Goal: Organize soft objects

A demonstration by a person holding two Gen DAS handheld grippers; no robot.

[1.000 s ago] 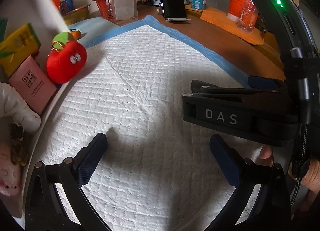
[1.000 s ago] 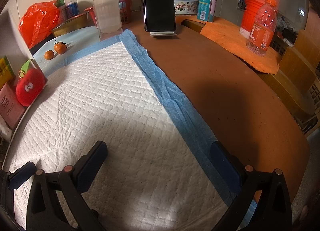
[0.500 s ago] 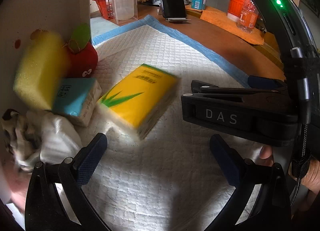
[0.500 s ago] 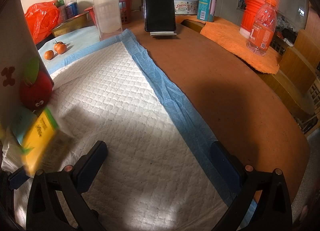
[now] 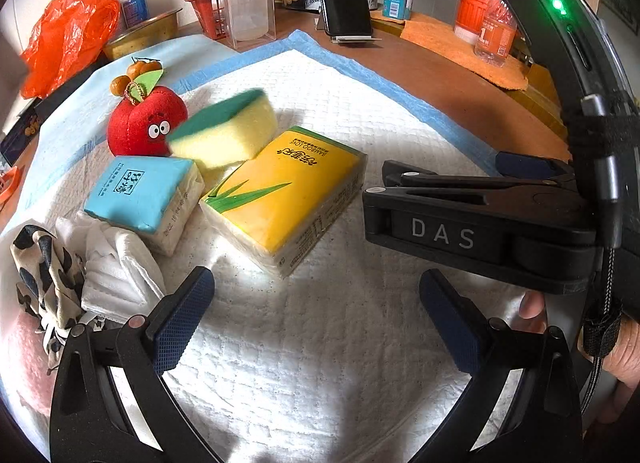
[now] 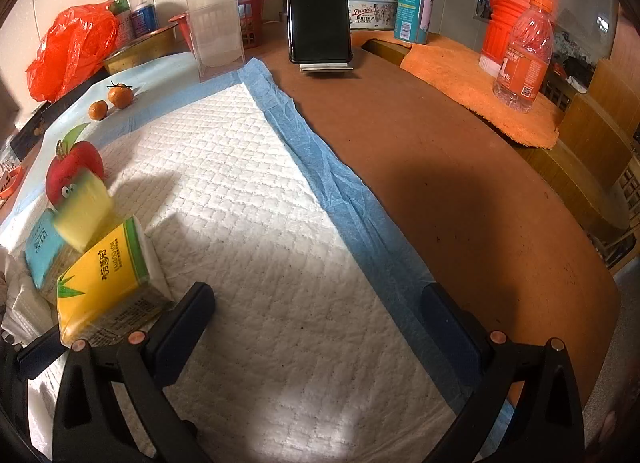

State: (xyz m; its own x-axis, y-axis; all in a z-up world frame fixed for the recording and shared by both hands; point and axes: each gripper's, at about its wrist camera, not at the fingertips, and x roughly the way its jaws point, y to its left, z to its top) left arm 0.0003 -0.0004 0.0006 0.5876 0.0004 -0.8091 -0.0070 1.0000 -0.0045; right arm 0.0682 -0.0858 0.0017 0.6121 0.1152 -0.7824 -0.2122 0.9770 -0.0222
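Observation:
A heap of soft things lies on the white quilted pad [image 5: 312, 343]: a red plush apple [image 5: 146, 123], a yellow-green sponge [image 5: 226, 131] blurred in motion, a blue tissue pack [image 5: 140, 193], a yellow tissue pack [image 5: 286, 191], a white folded cloth [image 5: 116, 275] and a spotted cloth [image 5: 44, 271]. My left gripper [image 5: 316, 319] is open just short of the yellow pack, nothing between its fingers. The right gripper [image 6: 320, 331] is open over bare pad, to the right of the yellow pack [image 6: 104, 283], apple [image 6: 74, 175] and sponge [image 6: 84, 215].
Behind the pad stand a clear plastic box [image 6: 216, 33], a phone on a stand [image 6: 318, 11], an orange plastic bag [image 6: 72, 47], two small oranges [image 6: 110, 103] and a drink bottle [image 6: 524, 59] on an orange cloth. Brown tabletop [image 6: 460, 191] lies right of the pad.
A white container tipped over the pad's left side and spilled the soft things out; it is gone now. The packs have settled, the sponge is still tumbling. Both grippers stayed put.

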